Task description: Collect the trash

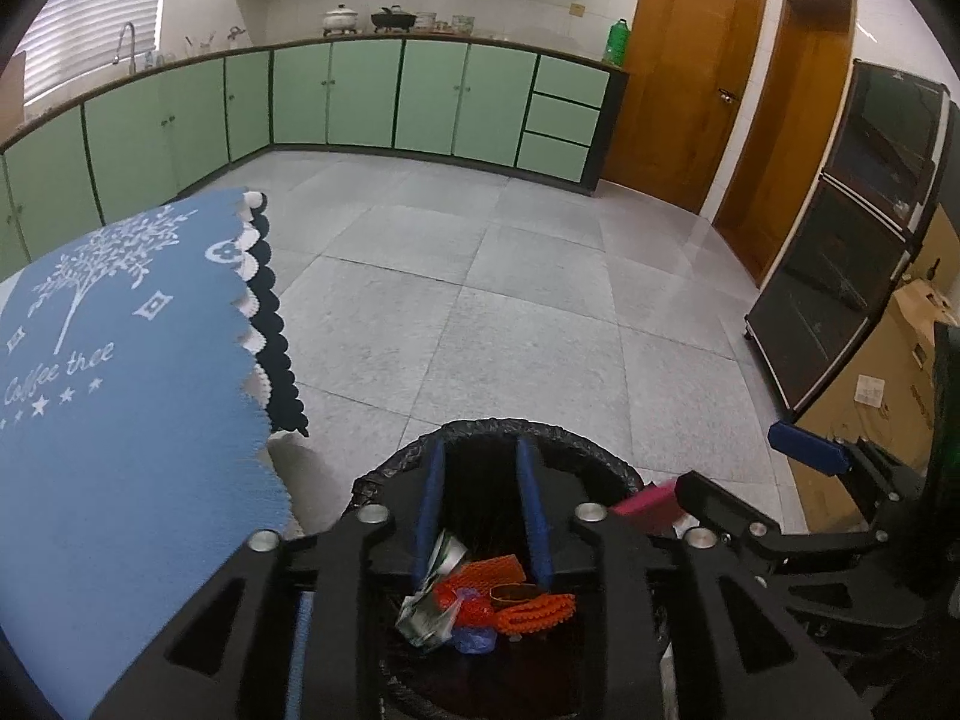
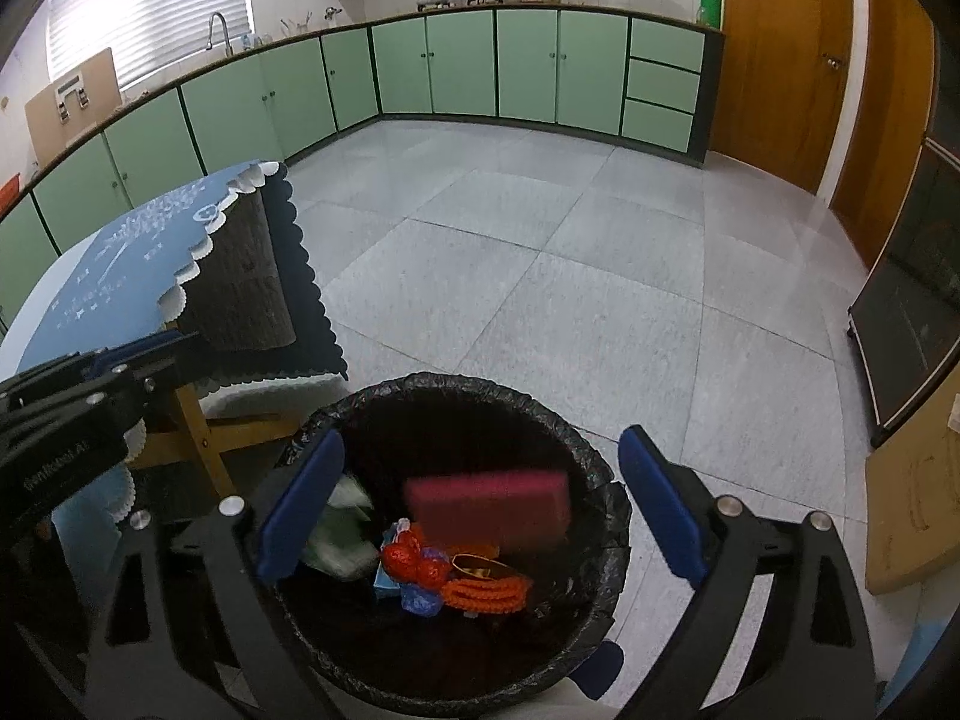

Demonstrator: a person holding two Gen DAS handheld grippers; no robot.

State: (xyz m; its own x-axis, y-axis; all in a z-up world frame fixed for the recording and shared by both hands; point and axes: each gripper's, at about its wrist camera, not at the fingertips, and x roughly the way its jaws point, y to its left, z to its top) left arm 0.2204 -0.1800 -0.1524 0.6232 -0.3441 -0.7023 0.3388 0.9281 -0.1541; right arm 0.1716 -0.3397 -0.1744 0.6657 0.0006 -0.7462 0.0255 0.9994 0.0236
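Note:
A round bin lined with a black bag [image 2: 600, 468] stands on the floor under both grippers; its rim shows in the left wrist view [image 1: 576, 441]. Inside lie orange netting [image 2: 486, 591], blue and green wrappers [image 1: 429, 615]. My right gripper [image 2: 480, 504] is open above the bin. A pink sponge [image 2: 489, 504] is blurred in mid-air between its fingers, apart from both; it also shows in the left wrist view [image 1: 645, 501]. My left gripper [image 1: 483, 510] is open and empty over the bin.
A table with a blue cloth [image 1: 120, 372] stands left of the bin, its wooden legs [image 2: 198, 426] close to it. Green cabinets [image 2: 528, 60] line the far walls. A black cabinet [image 1: 852, 228] and cardboard boxes [image 2: 906, 492] stand on the right. Grey tiled floor [image 2: 540, 252] lies beyond.

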